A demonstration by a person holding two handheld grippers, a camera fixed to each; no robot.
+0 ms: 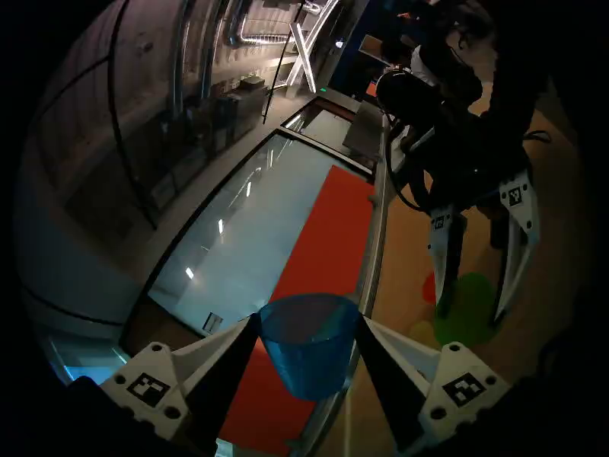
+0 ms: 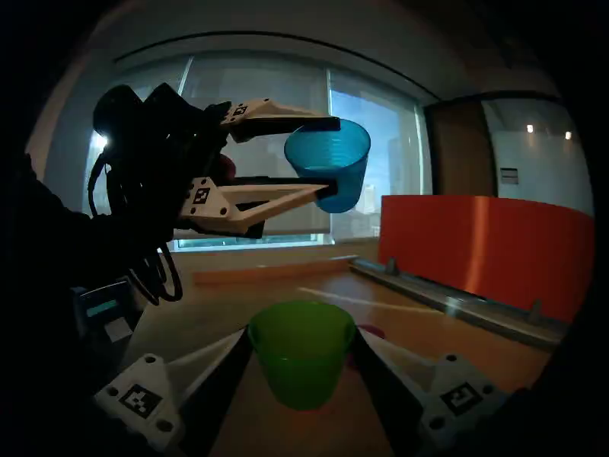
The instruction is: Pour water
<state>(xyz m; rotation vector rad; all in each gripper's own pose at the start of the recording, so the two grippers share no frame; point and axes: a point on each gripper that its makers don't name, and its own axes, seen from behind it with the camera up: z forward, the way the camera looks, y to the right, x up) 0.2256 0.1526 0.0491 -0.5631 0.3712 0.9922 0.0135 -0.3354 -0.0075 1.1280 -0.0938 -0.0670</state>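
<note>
The left tongs [image 1: 308,327] are closed on a blue cup [image 1: 308,358], with one white plastic finger pressed to each side just under its rim. The cup is translucent, finely ribbed and tapers to a narrow base. The right tongs [image 2: 302,335] clamp a green cup [image 2: 302,354] the same way; it is smooth, translucent and likewise tapered.

The right gripper view shows the blue cup raised, rim uppermost, above and beyond the green one and well apart from it. The left gripper view shows the green cup low over the brown wooden bench [image 2: 426,331], though whether it touches is unclear. A grey metal rail [image 2: 449,301] edges the bench, with a flat red panel [image 2: 487,244] and a window [image 2: 396,152] behind.
</note>
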